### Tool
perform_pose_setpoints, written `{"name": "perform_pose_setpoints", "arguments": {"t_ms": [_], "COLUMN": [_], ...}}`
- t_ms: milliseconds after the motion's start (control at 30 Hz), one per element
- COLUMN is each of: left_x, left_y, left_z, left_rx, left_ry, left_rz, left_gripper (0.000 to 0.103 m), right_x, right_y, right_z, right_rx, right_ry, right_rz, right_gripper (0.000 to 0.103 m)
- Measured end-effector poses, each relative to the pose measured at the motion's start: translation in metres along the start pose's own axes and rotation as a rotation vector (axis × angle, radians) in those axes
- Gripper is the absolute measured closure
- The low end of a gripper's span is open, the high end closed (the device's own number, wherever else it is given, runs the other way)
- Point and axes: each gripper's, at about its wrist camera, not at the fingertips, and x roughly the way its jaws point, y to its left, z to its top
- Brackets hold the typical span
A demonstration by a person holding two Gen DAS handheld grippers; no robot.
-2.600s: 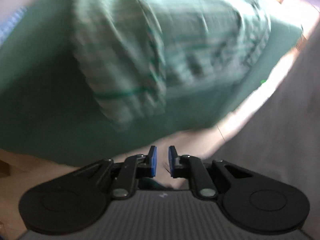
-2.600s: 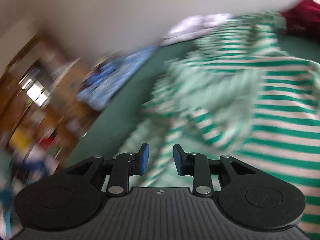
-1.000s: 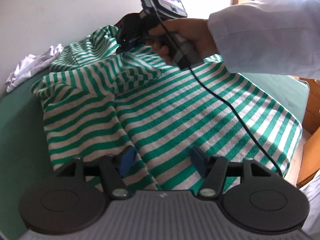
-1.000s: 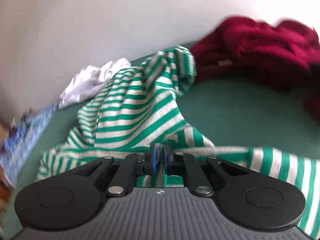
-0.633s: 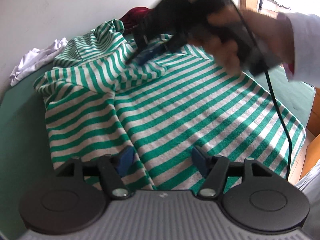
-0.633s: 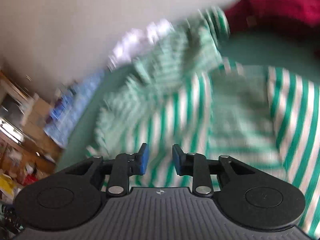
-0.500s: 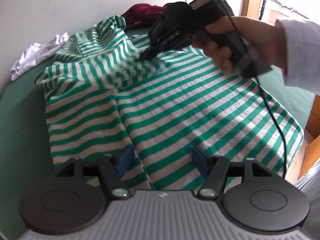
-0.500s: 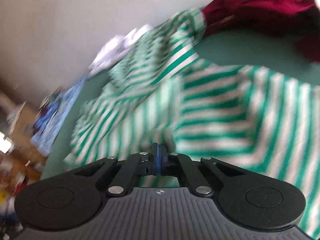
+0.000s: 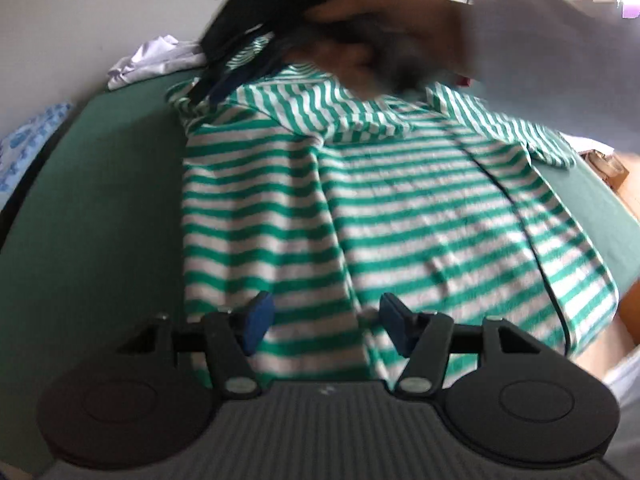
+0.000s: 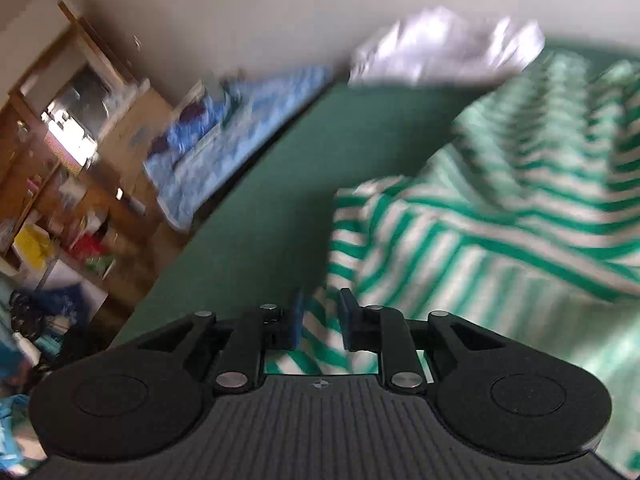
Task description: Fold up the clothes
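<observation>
Swinging across the far end of the striped shirt (image 9: 400,208), the right tongs (image 9: 224,80) now sit at the shirt's upper left corner in the left wrist view, where half a second ago they were over the middle of the collar end. They are a dark blur there, carried by the person's hand (image 9: 360,40) with a pale sleeve (image 9: 560,60) trailing to the right edge.

Going left to right in that view: a blue patterned cloth (image 9: 28,140) lies at the far left, a white garment (image 9: 156,60) is bunched against the wall, and then comes the green surface (image 9: 100,220), on which the green-and-white shirt is spread flat, its stripes now running nearly level where they slanted before. The red garment seen earlier behind the shirt is almost wholly hidden by the hand. The left tongs (image 9: 326,322) hover over the near hem with their jaws wide and nothing gripped, much as a second ago.

In the right wrist view the scene has swung too: wooden shelves (image 10: 72,152) with clutter fill the left, the blue cloth (image 10: 224,148) and the white garment (image 10: 448,52) follow, and the shirt (image 10: 500,240) takes the right half, all smeared by motion. The right tongs (image 10: 320,324), fully shut half a second ago, are opening; they stand narrow, with a striped edge of the shirt showing through the gap. Whether the pads touch it cannot be told.
</observation>
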Motion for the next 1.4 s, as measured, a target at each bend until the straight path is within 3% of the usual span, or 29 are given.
{"name": "perform_pose_setpoints", "arguments": {"t_ms": [67, 200, 367, 433, 500, 600, 733, 767, 833, 900, 967, 1033, 1067, 1100, 1133, 1167, 1200, 1267, 1333, 1367, 1400], "left_x": [-0.005, -0.014, -0.019, -0.019, -0.018, -0.019, -0.019, -0.019, -0.018, -0.021, -0.021, -0.019, -0.019, -0.018, -0.018, -0.019, -0.020, -0.022, -0.017, -0.016, -0.015], "left_y": [-0.002, -0.008, -0.009, -0.010, -0.008, -0.008, -0.008, -0.009, -0.012, -0.009, -0.006, -0.005, -0.006, -0.006, -0.006, -0.005, -0.003, 0.001, 0.001, 0.000, -0.001], "left_z": [-0.007, -0.020, -0.025, -0.023, -0.021, -0.019, -0.020, -0.019, -0.016, -0.011, -0.007, -0.007, -0.008, -0.008, -0.008, -0.008, -0.007, -0.006, -0.009, -0.010, -0.011], "left_rx": [-0.009, -0.031, -0.064, -0.049, -0.037, -0.020, 0.026, 0.047, 0.087, 0.074, 0.062, 0.080, 0.104, 0.128, 0.147, 0.162, 0.171, 0.182, 0.207, 0.233, 0.266], "left_ry": [-0.008, -0.021, -0.031, -0.020, -0.007, 0.013, 0.036, 0.047, 0.073, 0.083, 0.091, 0.102, 0.105, 0.109, 0.112, 0.116, 0.117, 0.109, 0.109, 0.104, 0.094], "left_rz": [-0.001, -0.002, -0.014, -0.018, -0.025, -0.034, -0.044, -0.044, -0.051, -0.086, -0.124, -0.160, -0.172, -0.185, -0.209, -0.240, -0.276, -0.361, -0.419, -0.438, -0.454], "left_gripper": [0.030, 0.020, 0.016, 0.016, 0.017, 0.016, 0.015, 0.014, 0.015, 0.020, 0.020, 0.020, 0.020, 0.019, 0.019, 0.019, 0.019, 0.018, 0.017, 0.015, 0.015], "right_x": [0.024, 0.036, 0.046, 0.035, 0.012, -0.011, -0.013, -0.014, -0.026, -0.049, -0.062, -0.067, -0.070, -0.074, -0.081, -0.089, -0.099, -0.110, -0.106, -0.105, -0.110], "right_y": [-0.002, -0.023, -0.028, -0.021, -0.018, -0.011, -0.019, -0.026, -0.035, -0.032, -0.032, -0.043, -0.050, -0.059, -0.071, -0.080, -0.083, -0.078, -0.069, -0.063, -0.055], "right_z": [0.014, 0.041, 0.048, 0.045, 0.039, 0.014, -0.021, -0.023, -0.026, -0.034, -0.049, -0.063, -0.069, -0.075, -0.080, -0.085, -0.091, -0.103, -0.112, -0.117, -0.122], "right_rx": [-0.010, 0.012, 0.029, 0.034, 0.059, 0.090, 0.083, 0.085, 0.131, 0.133, 0.133, 0.155, 0.167, 0.199, 0.271, 0.345, 0.387, 0.403, 0.397, 0.388, 0.379], "right_ry": [0.027, -0.060, -0.130, -0.138, -0.169, -0.087, -0.013, -0.025, -0.053, -0.099, -0.099, -0.105, -0.118, -0.136, -0.158, -0.181, -0.206, -0.247, -0.211, -0.209, -0.236], "right_rz": [-0.071, -0.202, -0.250, -0.223, -0.125, -0.047, -0.085, -0.088, -0.073, -0.038, -0.026, -0.095, -0.128, -0.151, -0.156, -0.171, -0.193, -0.181, -0.207, -0.238, -0.296], "right_gripper": [0.103, 0.103, 0.103, 0.103, 0.092, 0.086, 0.089, 0.096, 0.094, 0.075, 0.069, 0.076, 0.094, 0.103, 0.103, 0.094, 0.093, 0.092, 0.093, 0.102, 0.098]}}
